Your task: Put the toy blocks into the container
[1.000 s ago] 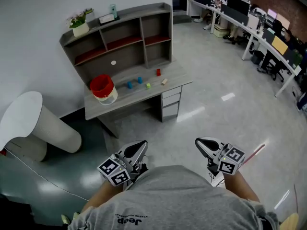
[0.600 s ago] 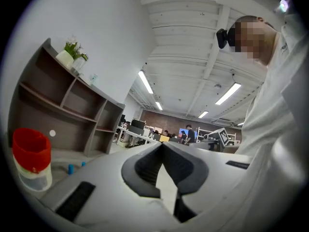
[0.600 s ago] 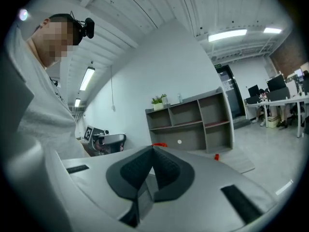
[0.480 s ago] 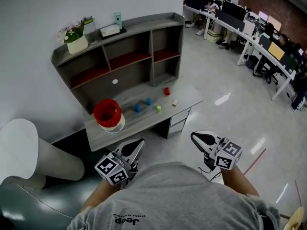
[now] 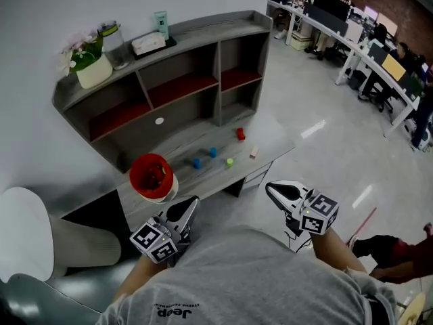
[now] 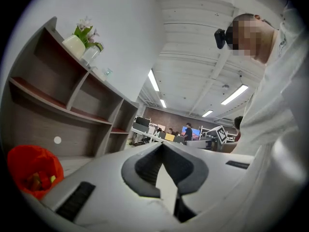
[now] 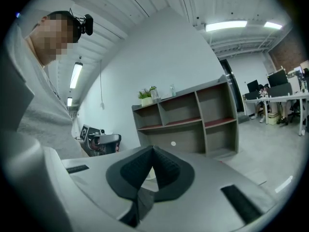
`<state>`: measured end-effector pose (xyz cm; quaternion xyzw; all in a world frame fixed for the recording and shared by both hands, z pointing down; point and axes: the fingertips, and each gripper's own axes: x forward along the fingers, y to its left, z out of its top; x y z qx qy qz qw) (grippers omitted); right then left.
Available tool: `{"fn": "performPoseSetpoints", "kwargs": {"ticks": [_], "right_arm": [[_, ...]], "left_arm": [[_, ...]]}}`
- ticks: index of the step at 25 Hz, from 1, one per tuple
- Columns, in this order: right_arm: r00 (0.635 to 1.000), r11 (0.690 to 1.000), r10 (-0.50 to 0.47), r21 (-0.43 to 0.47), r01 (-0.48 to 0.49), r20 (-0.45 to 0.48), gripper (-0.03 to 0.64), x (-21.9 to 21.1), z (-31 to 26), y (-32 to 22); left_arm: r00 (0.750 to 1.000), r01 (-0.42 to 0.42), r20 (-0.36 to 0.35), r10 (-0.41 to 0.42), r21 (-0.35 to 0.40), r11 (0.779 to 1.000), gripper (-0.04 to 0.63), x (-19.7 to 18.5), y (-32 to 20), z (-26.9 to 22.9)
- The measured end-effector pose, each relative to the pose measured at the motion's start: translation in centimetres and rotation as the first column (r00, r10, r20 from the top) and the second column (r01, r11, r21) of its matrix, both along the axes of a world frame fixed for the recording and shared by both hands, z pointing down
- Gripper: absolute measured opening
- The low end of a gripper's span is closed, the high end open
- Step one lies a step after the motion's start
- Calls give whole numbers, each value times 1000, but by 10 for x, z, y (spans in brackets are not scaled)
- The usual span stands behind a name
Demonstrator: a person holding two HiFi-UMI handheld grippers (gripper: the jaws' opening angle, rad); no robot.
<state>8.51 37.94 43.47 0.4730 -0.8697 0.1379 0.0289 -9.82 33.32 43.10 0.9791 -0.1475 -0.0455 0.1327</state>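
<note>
Red container [image 5: 151, 175] on desk's [image 5: 270, 139] L side, five blocks [image 5: 212, 152] spread R of it, apart

Table [image 5: 183, 151]: grey wood-grain laminate, matt. Shelf unit [image 5: 216, 27]: same finish, with red inner boards [image 5: 177, 88]. Floor [image 5: 325, 147]: smooth, glossy, reflects the ceiling lights. Container [image 5: 150, 171]: red, looks like plastic, slight sheen, paler band at the base. Toy blocks [image 5: 212, 152]: solid colours, matt; material not readable. Left tool [image 5: 191, 202] and right tool [image 5: 272, 187]: light grey matt plastic shells. Pads [image 6: 145, 166]: dark, ribbed, rubbery look. Marker cubes [image 5: 157, 242]: matt black-on-white print. Shirt [image 5: 237, 276]: grey knit cloth. Wall [image 5: 40, 19]: plain white, matt.
</note>
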Motion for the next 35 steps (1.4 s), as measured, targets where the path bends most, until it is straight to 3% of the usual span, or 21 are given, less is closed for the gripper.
{"fn": "performPoseSetpoints", "kwargs": {"ticks": [7,12,14,19,24,27,30,32,34,35], "right_arm": [[996,996,-83,-11,84,27,18,60,22,-88],[983,984,-172,-27,174,59,18,88,-35,-299],[974,975,-219,-25,220,58,18,100,-50,-354],[961,962,-270,-32,272,63,18,143,-35,-395],[968,967,-239,-69,244,74,18,172,-13,-419],[975,971,-212,-94,218,73,18,186,-5,-423],[978,971,-200,-123,206,54,18,196,6,-417],[982,972,-182,-140,187,44,18,208,15,-414],[986,973,-163,-157,168,44,18,220,23,-410],[987,973,-153,-168,158,45,18,226,27,-407]], "left_arm": [[997,59,47,-59,4,998,12,65,-71,15],[989,117,97,-113,-38,992,12,108,-270,-38],[982,127,144,-120,-45,991,12,129,-317,-45],[956,123,273,-103,-58,991,11,191,-347,-4],[921,88,389,-27,-139,986,9,241,-377,60],[872,76,488,20,-176,981,35,273,-392,110],[799,64,597,64,-191,980,44,301,-395,166],[737,57,668,100,-209,976,59,316,-393,207],[661,66,737,139,-242,968,180,326,-391,246],[618,75,772,150,-247,966,210,328,-391,262]]}}
